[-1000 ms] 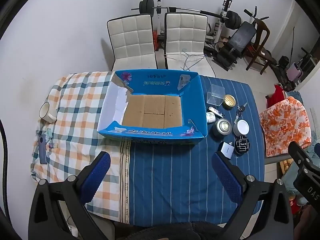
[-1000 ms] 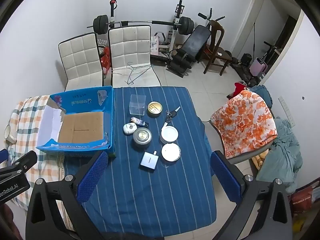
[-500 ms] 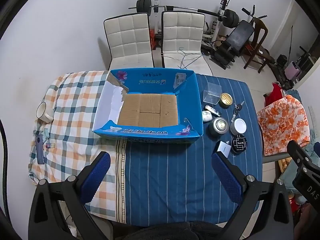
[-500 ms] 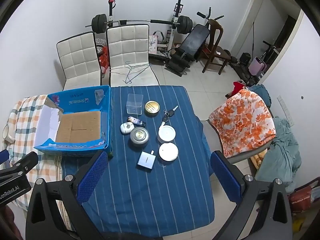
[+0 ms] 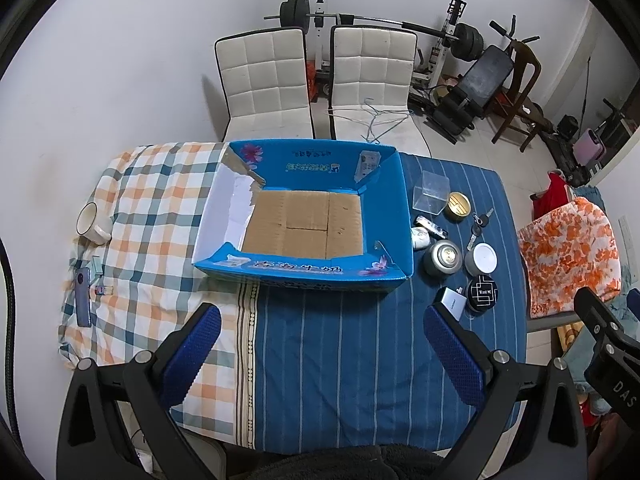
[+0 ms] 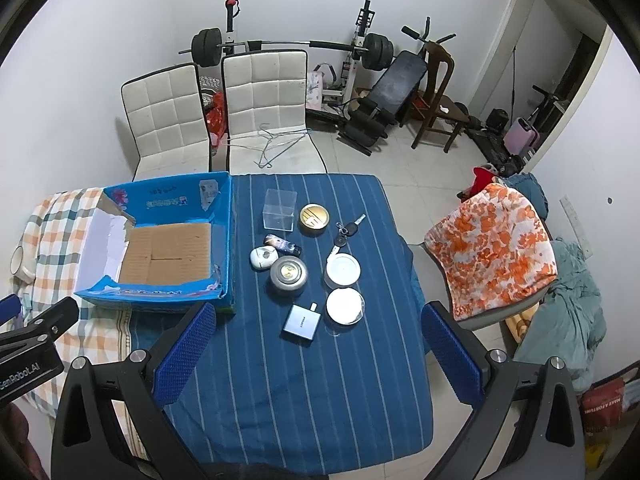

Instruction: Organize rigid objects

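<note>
I am finding the task not yet started: the one blue cardboard box (image 5: 304,216) is sitting empty on the table (image 6: 304,380), its brown floor bare. All nine small items are lying on the striped cloth just to the box's right, none packed. I am counting, largest to smallest: one clear plastic cube (image 6: 279,211), one grey round tin (image 6: 289,275), one gold tin (image 6: 315,219), two white round lids (image 6: 342,269), one silver charger (image 6: 302,324), one white oval case (image 6: 263,257), one small dark tube (image 6: 283,243), one bunch of keys (image 6: 347,231). I am holding the left gripper (image 5: 320,344) and right gripper (image 6: 318,336) above the table's near edge, both spread wide and grasping nothing.
</note>
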### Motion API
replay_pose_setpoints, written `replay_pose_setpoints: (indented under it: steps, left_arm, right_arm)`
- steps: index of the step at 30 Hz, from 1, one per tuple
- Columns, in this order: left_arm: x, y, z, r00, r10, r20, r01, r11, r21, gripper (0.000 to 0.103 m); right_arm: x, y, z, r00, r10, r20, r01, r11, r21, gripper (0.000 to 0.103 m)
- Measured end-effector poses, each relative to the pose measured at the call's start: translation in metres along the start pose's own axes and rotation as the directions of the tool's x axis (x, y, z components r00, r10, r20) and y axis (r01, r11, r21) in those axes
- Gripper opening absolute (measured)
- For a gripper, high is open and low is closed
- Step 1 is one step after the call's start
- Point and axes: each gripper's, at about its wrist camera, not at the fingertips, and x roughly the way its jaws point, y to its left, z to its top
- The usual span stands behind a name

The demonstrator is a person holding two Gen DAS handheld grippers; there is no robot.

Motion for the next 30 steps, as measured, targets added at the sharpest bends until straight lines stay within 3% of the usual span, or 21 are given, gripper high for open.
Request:
replay_pose_setpoints:
  steps: [30]
  left_arm:
    - [-0.0006, -0.0013, 0.0002, 1.000, 0.003, 0.002, -0.003, 1.000, -0.001, 0.103]
  right_arm:
    - [-0.0034, 0.0045, 0.0027, 1.000, 0.000, 0.005, 0.000, 1.000, -0.008, 0.103]
